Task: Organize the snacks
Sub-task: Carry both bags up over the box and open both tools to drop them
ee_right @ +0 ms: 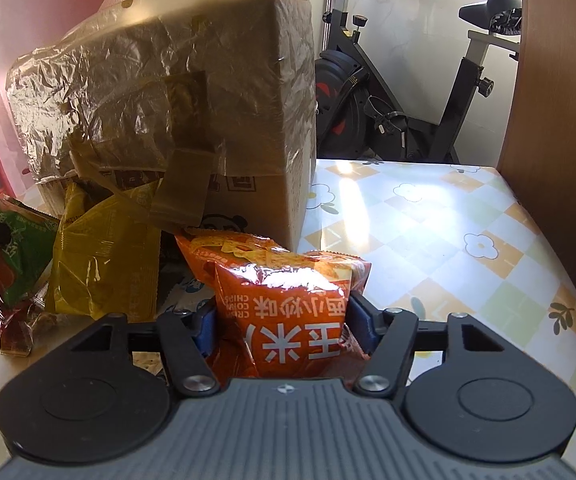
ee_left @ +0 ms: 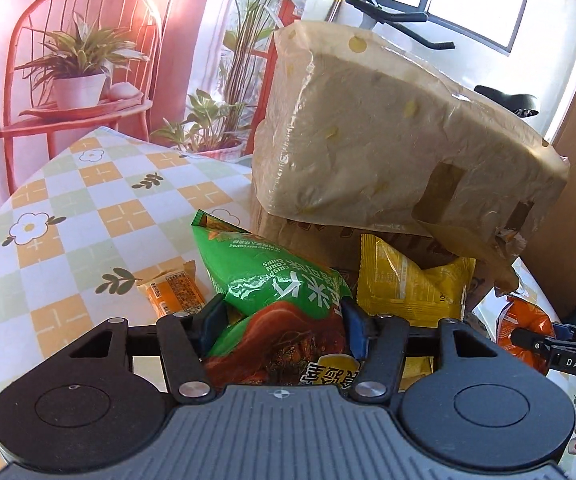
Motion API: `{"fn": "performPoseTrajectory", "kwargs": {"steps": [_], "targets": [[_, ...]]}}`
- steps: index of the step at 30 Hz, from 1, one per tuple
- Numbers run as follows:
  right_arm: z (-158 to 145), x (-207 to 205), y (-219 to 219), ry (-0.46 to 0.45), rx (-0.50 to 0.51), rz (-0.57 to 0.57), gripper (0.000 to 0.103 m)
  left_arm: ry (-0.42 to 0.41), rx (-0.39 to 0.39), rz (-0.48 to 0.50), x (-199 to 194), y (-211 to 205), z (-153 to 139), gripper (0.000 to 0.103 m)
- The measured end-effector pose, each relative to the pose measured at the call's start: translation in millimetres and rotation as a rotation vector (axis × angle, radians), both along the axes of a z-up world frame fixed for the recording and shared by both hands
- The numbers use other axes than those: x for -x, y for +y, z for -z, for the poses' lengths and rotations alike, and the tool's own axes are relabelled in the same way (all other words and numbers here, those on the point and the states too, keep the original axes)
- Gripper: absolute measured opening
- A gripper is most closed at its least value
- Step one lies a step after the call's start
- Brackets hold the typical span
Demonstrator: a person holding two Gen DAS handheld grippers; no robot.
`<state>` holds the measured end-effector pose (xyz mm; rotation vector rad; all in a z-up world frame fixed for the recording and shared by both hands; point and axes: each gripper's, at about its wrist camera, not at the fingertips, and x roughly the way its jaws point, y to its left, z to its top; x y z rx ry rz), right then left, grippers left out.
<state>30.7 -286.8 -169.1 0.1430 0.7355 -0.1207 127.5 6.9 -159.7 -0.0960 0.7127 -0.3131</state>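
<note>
My left gripper (ee_left: 282,320) is shut on a green corn chips bag (ee_left: 272,280), its blue pads pressing both sides. My right gripper (ee_right: 282,320) is shut on an orange corn chips bag (ee_right: 288,300). The green bag also shows at the far left of the right wrist view (ee_right: 12,252), and the orange bag at the lower right of the left wrist view (ee_left: 524,332). A yellow snack bag (ee_left: 412,280) leans against a tape-wrapped cardboard box (ee_left: 388,140); it shows in the right wrist view (ee_right: 104,256) below the box (ee_right: 168,92). A small orange packet (ee_left: 172,286) lies on the tablecloth.
The table has a checked yellow and green flower cloth (ee_left: 68,208) (ee_right: 448,232). An exercise bike (ee_right: 408,88) stands beyond the far table edge. A brown wooden panel (ee_right: 560,80) rises at the right. A printed backdrop with plants (ee_left: 80,48) hangs behind the table.
</note>
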Motion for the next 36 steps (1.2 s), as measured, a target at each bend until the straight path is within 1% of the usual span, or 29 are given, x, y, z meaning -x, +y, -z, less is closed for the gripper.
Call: {"fn": "performPoseTrajectory", "kwargs": {"steps": [4, 10, 17, 20, 22, 25, 26, 29, 31, 33, 36], "targets": [[-2, 3, 0, -0.01, -0.002, -0.004, 0.061, -0.071, -0.027, -0.034, 16, 4, -18, 0.062], [-12, 12, -4, -0.038, -0.016, 0.012, 0.06, -0.161, -0.044, -0.09, 28, 9, -42, 0.062], [-37, 23, -22, -0.089, -0.013, 0.081, 0.06, -0.274, -0.043, -0.131, 32, 12, -74, 0.062], [-44, 24, -29, -0.093, 0.008, 0.115, 0.06, -0.302, -0.041, -0.135, 33, 9, -84, 0.062], [-49, 24, -36, -0.103, 0.0, 0.136, 0.059, -0.32, -0.041, -0.128, 32, 6, -91, 0.062], [-70, 20, -42, -0.157, 0.017, 0.143, 0.059, -0.358, -0.059, -0.128, 26, 1, -105, 0.062], [-79, 18, -43, -0.182, 0.026, 0.138, 0.059, -0.372, -0.062, -0.126, 23, 0, -111, 0.061], [-119, 7, -42, -0.281, 0.057, 0.11, 0.059, -0.406, -0.08, -0.123, 14, -6, -130, 0.057], [-141, 0, -38, -0.335, 0.084, 0.084, 0.059, -0.439, -0.057, -0.119, 12, -7, -142, 0.057], [-161, -9, -32, -0.384, 0.114, 0.048, 0.059, -0.449, -0.034, -0.113, 12, -8, -150, 0.056], [-176, -20, -22, -0.422, 0.138, 0.005, 0.059, -0.461, -0.02, -0.114, 15, -8, -151, 0.056]]}}
